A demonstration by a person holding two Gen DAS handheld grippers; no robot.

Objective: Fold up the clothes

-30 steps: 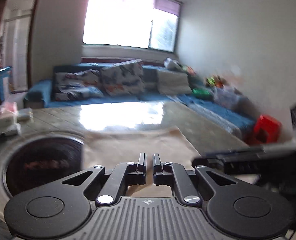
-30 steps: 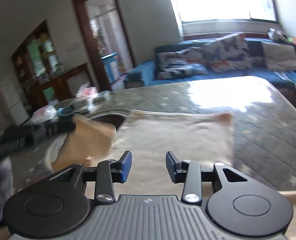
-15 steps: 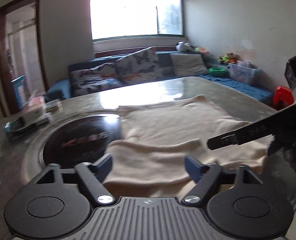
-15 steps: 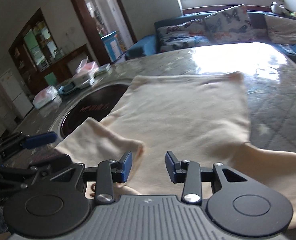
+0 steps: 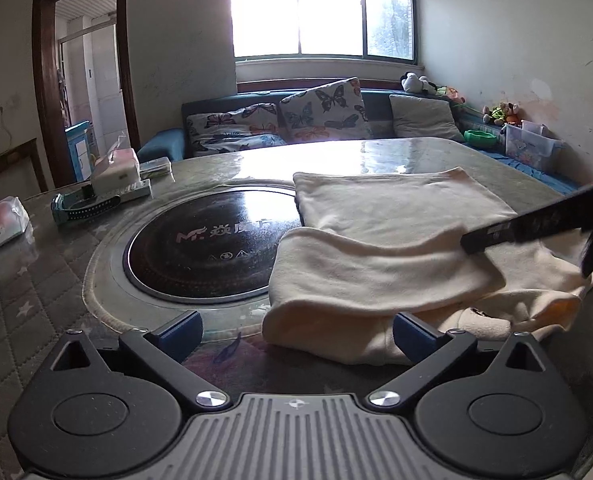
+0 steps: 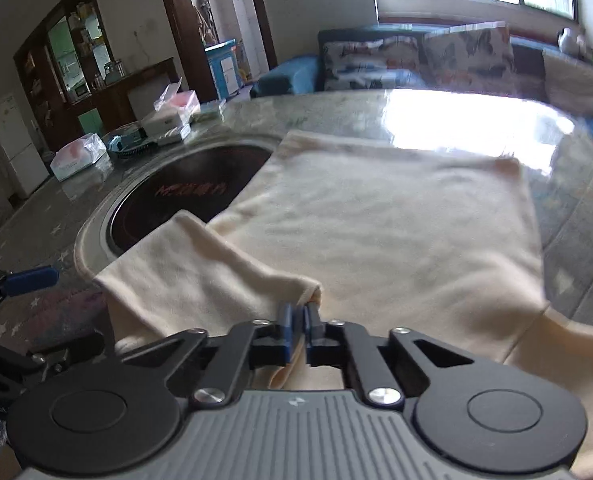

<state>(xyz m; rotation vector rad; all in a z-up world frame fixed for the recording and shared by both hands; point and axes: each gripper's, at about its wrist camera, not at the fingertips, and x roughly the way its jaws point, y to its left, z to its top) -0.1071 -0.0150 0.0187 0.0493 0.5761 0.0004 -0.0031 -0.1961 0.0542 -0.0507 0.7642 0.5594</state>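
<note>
left tongs (image 5: pixel 297 334) spread, cream garment (image 5: pixel 396 248) folded

I see a bright window (image 5: pixel 320 8) at twelve o'clock above a blue sofa (image 5: pixel 296 120) with butterfly cushions (image 5: pixel 322 110); a dark-framed doorway (image 5: pixel 84 80) at ten o'clock; pale, marked walls (image 5: pixel 496 40) at two.

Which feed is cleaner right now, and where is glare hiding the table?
Left wrist view: sharp, window blown out, glare on the far table. Right wrist view: motion-blurred, glare patch on the table past the cream garment; right gripper shut on the sleeve edge.
</note>
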